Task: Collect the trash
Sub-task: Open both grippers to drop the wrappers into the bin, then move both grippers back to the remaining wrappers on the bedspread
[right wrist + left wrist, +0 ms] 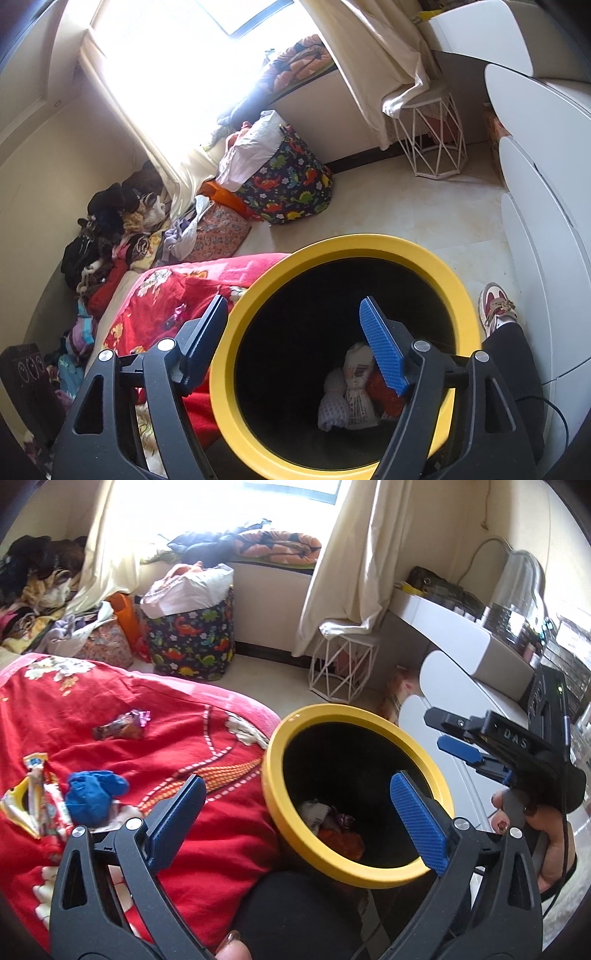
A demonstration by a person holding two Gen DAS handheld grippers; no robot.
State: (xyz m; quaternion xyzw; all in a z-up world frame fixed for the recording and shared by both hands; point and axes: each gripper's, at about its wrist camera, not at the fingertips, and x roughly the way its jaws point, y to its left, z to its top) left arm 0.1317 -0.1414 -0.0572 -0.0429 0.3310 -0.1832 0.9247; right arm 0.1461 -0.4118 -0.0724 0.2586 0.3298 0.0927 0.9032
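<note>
beside the bed, both tongs hang open and empty at the yellow-rimmed bin (236, 325): left tongs (295, 823), right tongs (295, 347). dropped wrappers lie inside, likely released there. a blue glove (94, 794) and snack wrappers (122, 725) wait on the red blanket (207, 812).

Bright window (184, 48) blown out by daylight, cream curtains (354, 565) either side. Cream walls, pale tile floor (424, 218). White wire-frame side table (341, 672) below right curtain. White curved-front cabinet (546, 240) along right wall. Dinosaur-print fabric bin (192, 646) under window sill, clothes heap (107, 229) in left corner. Folded blankets (280, 546) on sill.
</note>
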